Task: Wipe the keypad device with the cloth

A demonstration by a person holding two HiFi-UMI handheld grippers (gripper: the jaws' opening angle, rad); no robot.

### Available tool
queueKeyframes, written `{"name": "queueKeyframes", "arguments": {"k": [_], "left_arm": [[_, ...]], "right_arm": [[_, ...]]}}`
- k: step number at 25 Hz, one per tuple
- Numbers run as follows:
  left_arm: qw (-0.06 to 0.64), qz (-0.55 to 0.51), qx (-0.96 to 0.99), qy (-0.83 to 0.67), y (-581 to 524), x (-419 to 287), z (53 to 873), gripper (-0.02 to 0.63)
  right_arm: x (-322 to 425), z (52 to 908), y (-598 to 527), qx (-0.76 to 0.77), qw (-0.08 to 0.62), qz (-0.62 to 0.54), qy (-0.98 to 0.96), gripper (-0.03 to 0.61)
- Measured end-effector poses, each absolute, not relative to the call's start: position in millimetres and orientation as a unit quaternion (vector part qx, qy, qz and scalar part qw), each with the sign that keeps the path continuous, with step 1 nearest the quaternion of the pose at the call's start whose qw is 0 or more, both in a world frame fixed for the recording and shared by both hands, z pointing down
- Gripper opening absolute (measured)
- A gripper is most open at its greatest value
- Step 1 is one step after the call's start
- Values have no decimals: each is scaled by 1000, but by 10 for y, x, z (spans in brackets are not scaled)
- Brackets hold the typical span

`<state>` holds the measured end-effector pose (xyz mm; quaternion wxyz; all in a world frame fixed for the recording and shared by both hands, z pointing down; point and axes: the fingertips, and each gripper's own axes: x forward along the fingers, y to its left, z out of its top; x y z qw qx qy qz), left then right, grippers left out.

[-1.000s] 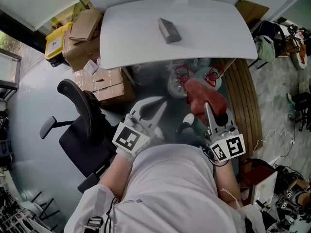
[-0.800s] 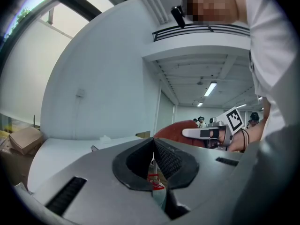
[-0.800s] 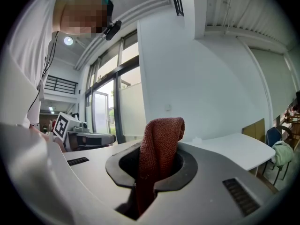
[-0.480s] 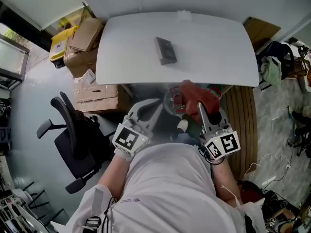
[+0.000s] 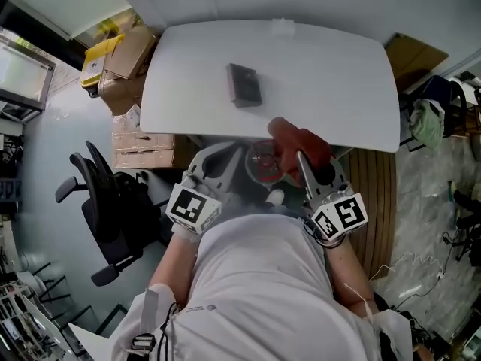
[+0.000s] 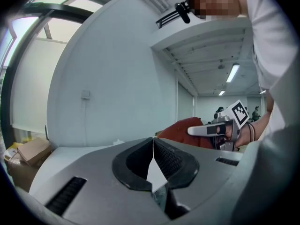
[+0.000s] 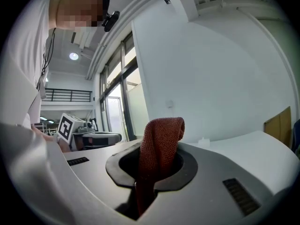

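Observation:
The keypad device (image 5: pixel 244 85), a small dark grey block, lies flat near the middle of the white table (image 5: pixel 338 74). My left gripper (image 5: pixel 225 152) hangs below the table's near edge, left of the device; its jaws are shut with nothing between them, as the left gripper view (image 6: pixel 153 140) confirms. My right gripper (image 5: pixel 300 156) is shut on a rust-red cloth (image 5: pixel 294 141), which bunches up at the table's near edge, below and right of the device. In the right gripper view the cloth (image 7: pixel 161 137) stands up out of the jaws and folds over at the top.
Cardboard boxes (image 5: pixel 134 51) and a yellow box (image 5: pixel 96 62) are stacked left of the table. A black office chair (image 5: pixel 105 201) stands at the lower left. A clear bag with red-printed items (image 5: pixel 263 162) sits under the table edge. Wooden slats (image 5: pixel 376 194) lie at the right.
Both grippers have come up closer to the table's near edge. The red cloth now reaches over that edge. The keypad device shows further left and squarer in the head view.

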<state>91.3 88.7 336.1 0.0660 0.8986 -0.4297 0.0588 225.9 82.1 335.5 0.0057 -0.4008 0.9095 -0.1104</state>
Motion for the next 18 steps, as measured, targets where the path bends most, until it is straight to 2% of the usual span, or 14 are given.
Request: {"name": "queueKeyframes", "arguments": {"k": [13, 18], "left_arm": [[65, 90, 885, -453, 482, 765, 3569, 12], [83, 99, 882, -453, 214, 577, 3796, 12]], "right_arm": [[2431, 3482, 332, -409, 8, -164, 898, 54], [2274, 3549, 38, -411, -18, -166, 896, 54]]}}
